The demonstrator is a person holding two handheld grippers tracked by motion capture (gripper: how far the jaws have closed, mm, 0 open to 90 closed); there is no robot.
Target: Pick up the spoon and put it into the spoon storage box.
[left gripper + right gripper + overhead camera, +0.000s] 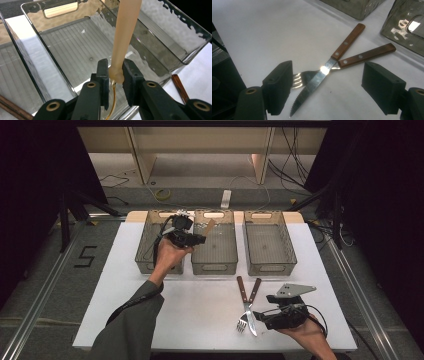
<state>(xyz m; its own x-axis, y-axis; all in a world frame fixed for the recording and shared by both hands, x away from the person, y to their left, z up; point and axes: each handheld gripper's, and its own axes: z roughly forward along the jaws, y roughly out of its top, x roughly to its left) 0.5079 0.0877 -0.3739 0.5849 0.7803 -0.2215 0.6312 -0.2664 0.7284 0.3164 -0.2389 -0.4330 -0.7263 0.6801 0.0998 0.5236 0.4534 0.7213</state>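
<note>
My left gripper [201, 239] is raised over the middle clear bin [215, 268] and is shut on the lower end of a pale tan utensil handle [208, 226]. In the left gripper view the jaws [115, 70] pinch that handle [125, 32], which rises steeply above the bin floor [75, 40]. Near the table's front right, my right gripper [257, 318] is open beside a knife [241, 292] crossed over a fork [255, 290], both with wooden handles. The right gripper view has the knife [347, 41] and fork [367, 55] lying between its wide-open jaws [329, 75].
Three clear bins stand in a row at the back of the white table [200, 310]: left [145, 257], middle and right [270, 265]. A brown wooden stick [11, 107] lies in the left bin. Cables and a power strip [226, 198] lie on the floor beyond.
</note>
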